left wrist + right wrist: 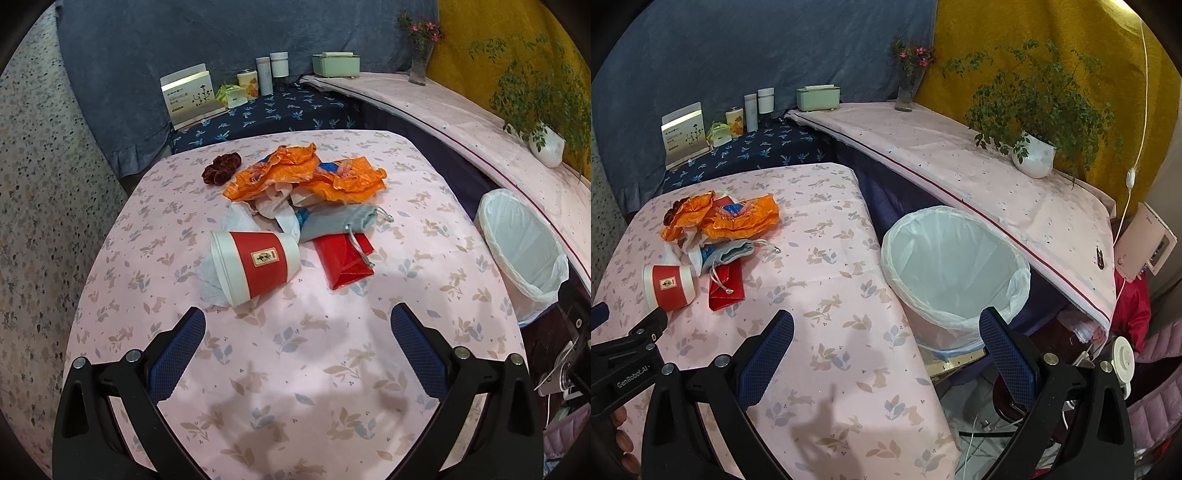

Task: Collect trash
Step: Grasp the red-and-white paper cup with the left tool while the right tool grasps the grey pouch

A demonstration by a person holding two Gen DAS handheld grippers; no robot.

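A red-and-white paper cup [255, 264] lies on its side mid-tablecloth, long axis crosswise, just ahead-left of the empty, spread-apart left gripper [297, 345]; the right gripper [886, 345], also apart, faces the lined bin [955, 273] off the table's right edge

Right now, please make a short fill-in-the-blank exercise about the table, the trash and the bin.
1. The red and white cup lies on its ____ on the table.
2. The bin, lined with a white bag, holds ____.
3. Both the left gripper and the right gripper are ____.
4. The crumpled wrapper behind the cup is ____ in colour.

Missing words: side; nothing; open; orange
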